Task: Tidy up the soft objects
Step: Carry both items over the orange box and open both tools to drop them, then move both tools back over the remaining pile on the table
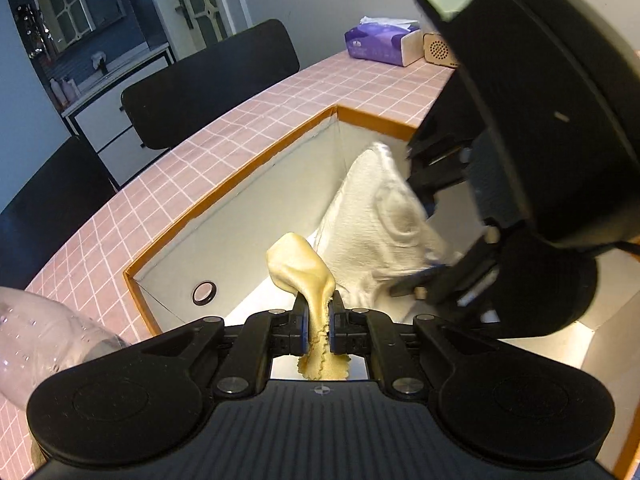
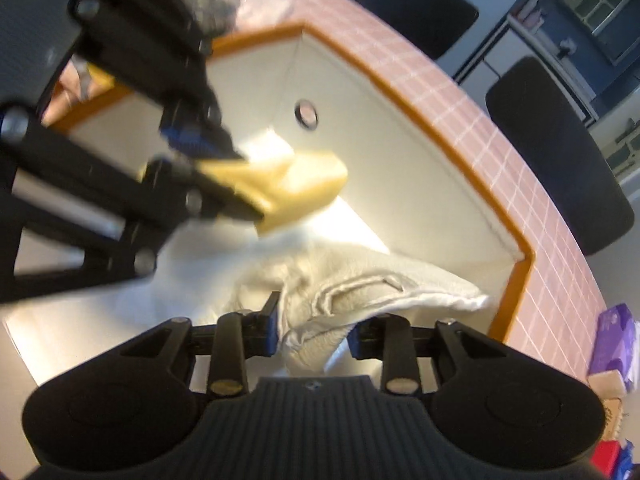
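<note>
On tissue pack (image 1: 378, 46), no legible writing

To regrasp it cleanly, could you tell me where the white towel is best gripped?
Grip the white towel at its bunched ridge of folds, coming from above into the orange-rimmed box. The ridge stands proud of the rest, so the fingers can straddle it.

Both grippers, left gripper (image 1: 318, 316) and right gripper (image 2: 314, 330), are matte black with ribbed bases, silver screws, and blue-padded fingers (image 1: 303, 326).
</note>
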Tool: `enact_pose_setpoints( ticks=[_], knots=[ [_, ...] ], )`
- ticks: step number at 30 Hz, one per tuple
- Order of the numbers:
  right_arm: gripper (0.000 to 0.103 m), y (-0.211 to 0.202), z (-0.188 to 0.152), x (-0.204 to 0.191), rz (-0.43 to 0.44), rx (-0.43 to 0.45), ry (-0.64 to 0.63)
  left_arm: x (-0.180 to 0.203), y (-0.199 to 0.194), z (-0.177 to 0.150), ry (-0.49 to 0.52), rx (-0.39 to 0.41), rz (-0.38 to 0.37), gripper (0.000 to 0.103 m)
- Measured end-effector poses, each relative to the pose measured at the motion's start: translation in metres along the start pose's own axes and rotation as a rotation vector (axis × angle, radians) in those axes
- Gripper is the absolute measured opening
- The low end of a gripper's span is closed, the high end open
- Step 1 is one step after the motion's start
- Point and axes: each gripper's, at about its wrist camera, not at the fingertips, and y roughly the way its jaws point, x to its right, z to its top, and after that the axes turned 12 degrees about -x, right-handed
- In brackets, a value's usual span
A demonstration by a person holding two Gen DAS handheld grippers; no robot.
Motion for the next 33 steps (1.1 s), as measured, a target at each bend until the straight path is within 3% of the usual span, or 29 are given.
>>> enact_pose_setpoints(
  ticks=[2,5,11,14,19,25,33],
  knots=[
    [0.043,-0.002,-0.004,-0.001,-0.012,-0.015,-0.005,0.002,0.002,0.003,-0.001,-0.005,0.001,0.011],
    [0.064,-0.014,-0.010,-0.002,-0.030,-0.020,0.008,0.003,0.003,0.005,0.008,-0.009,0.003,0.012],
    [0.066,-0.032,-0.021,-0.009,-0.072,-0.009,-0.015,0.006,0.010,0.007,0.012,-0.036,0.027,0.012],
    [0.067,-0.035,-0.025,-0.010,-0.089,-0.015,-0.022,0.006,0.010,0.007,0.005,-0.039,0.039,0.019],
    [0.067,-0.037,-0.026,-0.015,-0.096,-0.012,-0.023,0.006,0.002,0.006,0.004,-0.014,0.078,0.048],
    [0.067,-0.044,-0.022,-0.017,-0.096,0.008,-0.013,0.009,-0.024,-0.008,0.014,0.042,0.076,0.049],
    [0.067,-0.067,-0.019,-0.031,-0.113,0.052,0.064,0.009,-0.080,-0.051,-0.003,0.186,0.012,0.049]
  ],
)
